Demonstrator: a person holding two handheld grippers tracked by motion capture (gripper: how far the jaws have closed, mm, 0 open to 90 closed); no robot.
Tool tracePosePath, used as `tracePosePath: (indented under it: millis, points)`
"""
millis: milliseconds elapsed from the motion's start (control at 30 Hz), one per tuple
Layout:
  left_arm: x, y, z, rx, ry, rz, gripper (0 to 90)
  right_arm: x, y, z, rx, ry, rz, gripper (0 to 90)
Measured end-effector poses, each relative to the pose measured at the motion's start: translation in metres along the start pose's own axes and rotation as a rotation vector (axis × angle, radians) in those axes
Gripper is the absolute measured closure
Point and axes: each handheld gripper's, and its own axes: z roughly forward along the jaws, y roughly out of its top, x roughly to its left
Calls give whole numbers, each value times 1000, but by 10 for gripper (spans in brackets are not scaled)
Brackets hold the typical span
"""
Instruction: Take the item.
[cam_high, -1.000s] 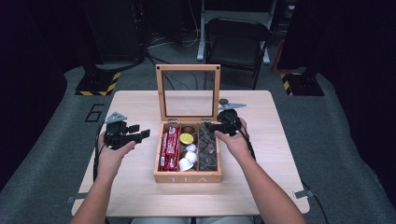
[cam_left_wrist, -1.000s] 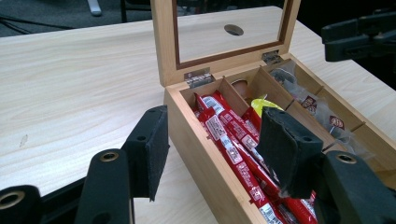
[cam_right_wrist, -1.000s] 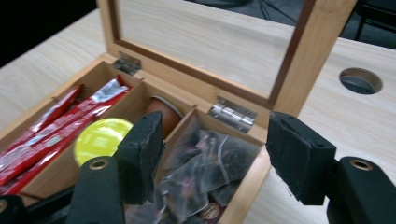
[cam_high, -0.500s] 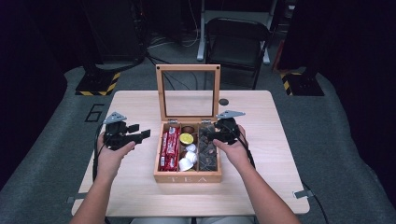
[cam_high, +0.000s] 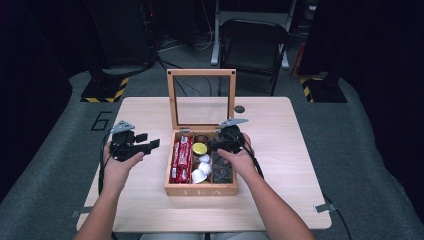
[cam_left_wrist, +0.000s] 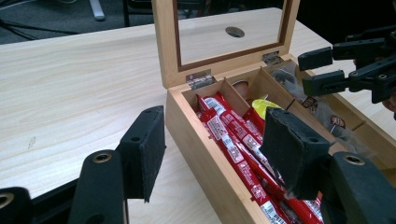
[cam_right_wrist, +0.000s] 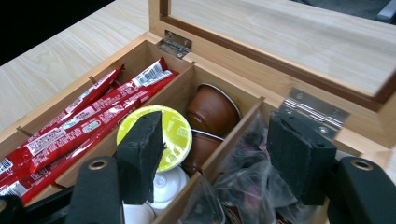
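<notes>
A wooden tea box (cam_high: 201, 190) sits in the middle of the bench (cam_high: 280, 150), its glass-paned lid (cam_high: 201, 100) standing upright at the far side and its "TEA" front wall facing the person. The box is split into three lanes whose long axes run from that front wall to the hinges.

In the lane at the left of the box lie red stick packets (cam_high: 181, 157), long axes along the lane, ends pointing at the lid. The middle lane holds round capsules: a yellow-lidded capsule (cam_right_wrist: 166, 135) lying foil up, brown capsules (cam_right_wrist: 212, 109) beyond it toward the hinges, tipped on their sides with their rims turned toward the front wall, and white capsules (cam_high: 202, 170) nearer the front wall. The lane at the right of the box is stuffed with clear, dark-filled sachets (cam_right_wrist: 243, 186).

The right gripper (cam_high: 221, 145) hangs over the far end of the box, pointing at the middle lane. Its fingers (cam_right_wrist: 140, 156) stand apart with nothing pressed between them, straddling the divider between the capsule lane and the sachet lane.

The left gripper (cam_high: 145, 146) hovers just left of the box above the bench, pointing at the box's left wall. Its fingers (cam_left_wrist: 142, 151) have just been opening and hold nothing.
</notes>
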Motion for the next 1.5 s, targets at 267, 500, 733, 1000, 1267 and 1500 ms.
tracePosePath:
  millis: [267, 500, 733, 1000, 1267, 1500]
  points:
    - [0, 0, 0, -1, 1, 2, 396, 6, -1, 12, 27, 9, -30, 360]
    - [0, 0, -2, -2, -1, 2, 396, 11, -1, 18, 35, 22, -39, 359]
    - [0, 0, -1, -2, -3, 2, 396, 16, -1, 26, 49, 48, -55, 359]
    - [0, -1, -1, -3, 1, 3, 396, 19, -1, 32, 69, 72, -35, 353]
    - [0, -1, -1, -3, 4, 5, 396, 22, -2, 36, 83, 78, -40, 347]
    - [1, -1, -1, 3, 3, 12, 396, 22, -2, 38, 90, 92, -47, 344]
